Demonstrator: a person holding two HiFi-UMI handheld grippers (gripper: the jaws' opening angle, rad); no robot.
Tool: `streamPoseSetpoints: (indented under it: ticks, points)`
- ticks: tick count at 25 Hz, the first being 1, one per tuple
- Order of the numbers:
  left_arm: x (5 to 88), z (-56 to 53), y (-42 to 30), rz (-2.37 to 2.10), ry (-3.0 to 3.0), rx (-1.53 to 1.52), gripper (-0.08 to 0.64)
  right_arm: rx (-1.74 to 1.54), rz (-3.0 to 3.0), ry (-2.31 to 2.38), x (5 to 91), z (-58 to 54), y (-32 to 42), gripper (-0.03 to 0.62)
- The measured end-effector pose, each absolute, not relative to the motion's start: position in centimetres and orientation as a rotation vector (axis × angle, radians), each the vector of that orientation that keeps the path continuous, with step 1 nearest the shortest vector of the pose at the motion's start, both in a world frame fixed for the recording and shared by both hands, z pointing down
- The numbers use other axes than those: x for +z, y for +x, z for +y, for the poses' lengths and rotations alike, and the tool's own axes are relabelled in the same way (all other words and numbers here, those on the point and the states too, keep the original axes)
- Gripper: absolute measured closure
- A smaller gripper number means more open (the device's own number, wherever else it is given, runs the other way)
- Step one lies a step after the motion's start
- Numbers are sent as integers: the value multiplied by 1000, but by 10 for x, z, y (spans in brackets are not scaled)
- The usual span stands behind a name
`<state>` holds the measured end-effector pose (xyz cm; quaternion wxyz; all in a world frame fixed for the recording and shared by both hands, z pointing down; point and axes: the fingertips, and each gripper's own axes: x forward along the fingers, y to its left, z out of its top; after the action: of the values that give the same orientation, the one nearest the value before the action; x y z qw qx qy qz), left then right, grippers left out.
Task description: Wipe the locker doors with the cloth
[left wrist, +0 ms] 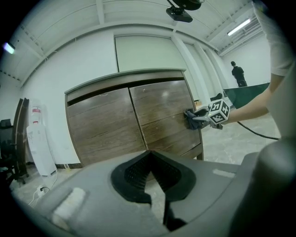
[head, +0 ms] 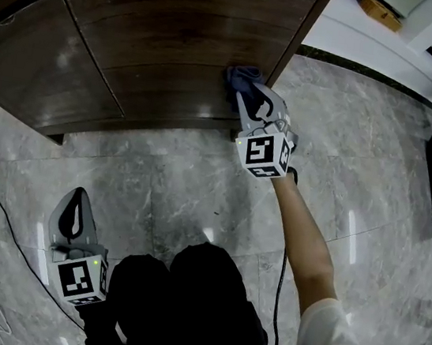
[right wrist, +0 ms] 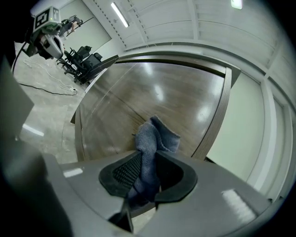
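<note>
Blue-grey cloth (head: 241,78): soft, crumpled fabric, clamped between the jaws of the right tongs (head: 250,98). Its free end sticks out past the tips and lies against the door in front of them.
Right tongs: grey body with black ribbed pads. The jaws are closed on the cloth (right wrist: 155,139), and the folded fabric fills the gap between the pads. A marker cube sits behind the jaws, then the person's bare forearm (head: 303,236).
Right door (head: 179,35): dark brown wood, glossy, straight ahead of the right tongs. The cloth touches its lower part, near the edge on the outer side of these tongs.
Left door (head: 25,53): the same brown wood, on the inner side of the right tongs and far ahead of the left tongs (head: 78,195).
Left tongs: well apart from the doors and low over the floor. The pad tips meet and nothing is between them (left wrist: 149,155).
Floor (head: 191,180): grey marble tiles, under both tongs.
Black cable (head: 3,210): thin, lies on the floor at the outer side of the left tongs.
</note>
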<state>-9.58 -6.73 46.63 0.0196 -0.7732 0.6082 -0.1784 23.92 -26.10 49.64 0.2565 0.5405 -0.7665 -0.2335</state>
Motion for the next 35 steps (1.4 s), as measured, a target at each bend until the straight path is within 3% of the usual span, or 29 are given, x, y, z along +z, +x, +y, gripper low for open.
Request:
streamPoseSetpoints:
  ticks: [24,35]
  points:
    - [461,-56,-115,1940,-2380,-577,557,-285,-2060,1399,627,-259,228,497]
    - [470,-55,-122,1931,-2390,-589,557,-310,-2054,1384,617,-259,218,497]
